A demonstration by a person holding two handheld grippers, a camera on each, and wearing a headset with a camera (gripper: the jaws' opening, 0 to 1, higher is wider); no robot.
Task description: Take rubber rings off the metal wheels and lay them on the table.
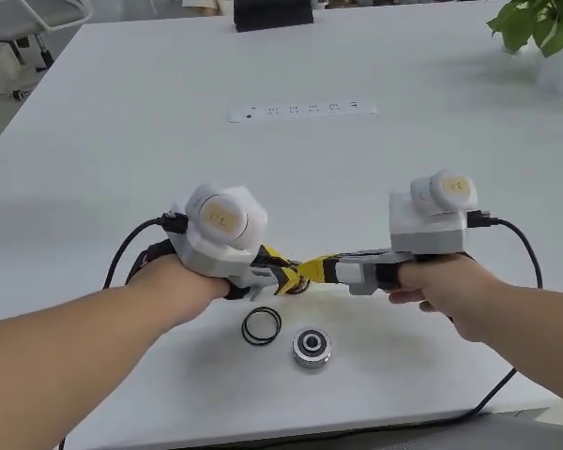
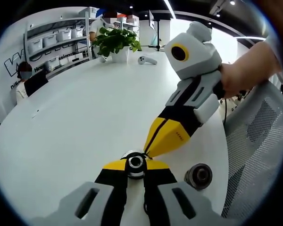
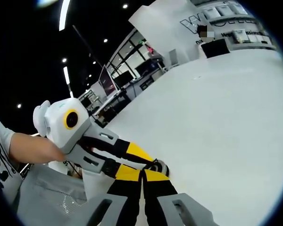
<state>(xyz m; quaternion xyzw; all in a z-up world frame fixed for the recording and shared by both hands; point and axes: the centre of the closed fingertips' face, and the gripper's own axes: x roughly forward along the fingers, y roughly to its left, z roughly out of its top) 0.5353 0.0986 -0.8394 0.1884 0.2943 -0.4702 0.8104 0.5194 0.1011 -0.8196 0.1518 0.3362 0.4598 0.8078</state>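
Note:
My left gripper (image 2: 135, 169) is shut on a small metal wheel (image 2: 135, 162), held up off the white table (image 1: 122, 141). My right gripper (image 2: 148, 149) comes in from the right, jaws shut, and pinches the black rubber ring at that wheel's rim. In the head view the two grippers meet tip to tip, left gripper (image 1: 286, 278) and right gripper (image 1: 311, 272), near the table's front. Just below them lie two loose black rubber rings (image 1: 261, 325) and a second metal wheel (image 1: 311, 344), also seen as the wheel (image 2: 198, 175) on the table. The right gripper view shows the held wheel (image 3: 159, 166) at my right gripper (image 3: 142, 173).
A white power strip (image 1: 302, 110) lies mid-table. A potted plant (image 1: 540, 23) stands at the far right corner and a dark box (image 1: 274, 14) at the far edge. Black cables (image 1: 122, 258) trail from both grippers toward the front edge.

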